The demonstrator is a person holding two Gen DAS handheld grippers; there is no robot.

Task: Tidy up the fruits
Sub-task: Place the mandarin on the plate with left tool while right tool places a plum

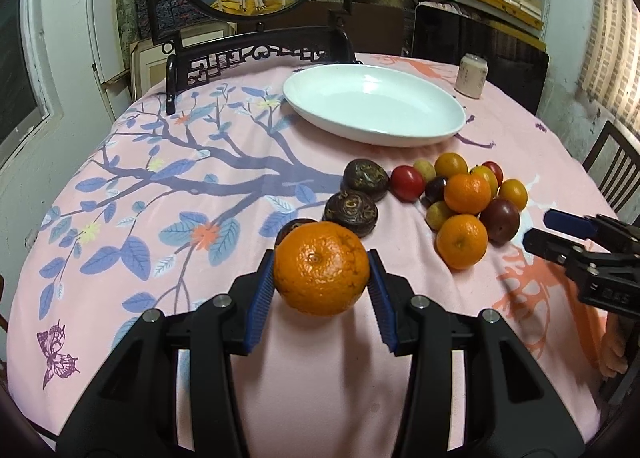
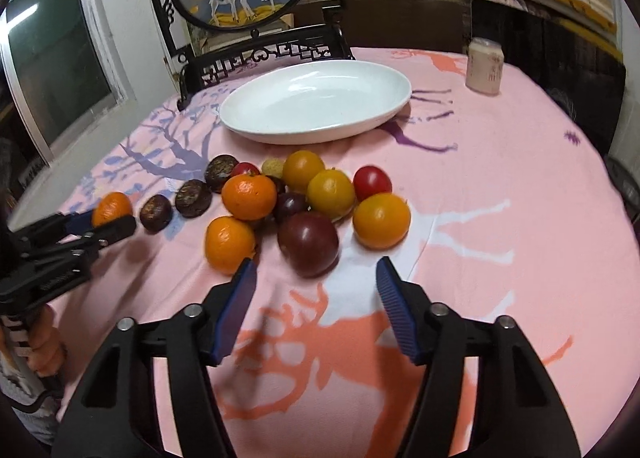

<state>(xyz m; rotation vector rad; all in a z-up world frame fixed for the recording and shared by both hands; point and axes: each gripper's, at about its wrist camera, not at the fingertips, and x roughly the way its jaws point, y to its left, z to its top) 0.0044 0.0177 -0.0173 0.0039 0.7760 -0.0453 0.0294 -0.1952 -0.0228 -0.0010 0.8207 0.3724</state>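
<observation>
1. A round tabletop (image 1: 120,258) under a pink cloth printed with branches and deer fills the room's middle; a carved dark chair and a round deer painting stand at the far side, and shelves line the back wall.
2. A white oval dish (image 1: 400,130) sits toward the far side with nothing in it, and a small pale can (image 1: 472,76) stands to its right.
3. My left claw (image 1: 321,272) is closed on a mandarin (image 1: 321,268); both blue pads press its sides near the tabletop's near edge. Whether it is lifted clear of the cloth I cannot tell.
4. My right claw (image 2: 316,290) stands partly open with nothing between its pads, aimed at a dark plum (image 2: 308,242) just ahead of it.
5. The fruit pile (image 2: 312,194) lies between the dish and me: two more mandarins, yellow-orange round fruits, red ones, small dark ones and pale ones, all touching or just beside each other.
6. Three dark wrinkled fruits (image 1: 352,210) trail off the pile's left side toward my held mandarin.
7. I judge the job barely begun: no fruit is in the dish, one is in hand, and the whole pile is left to sort.
</observation>
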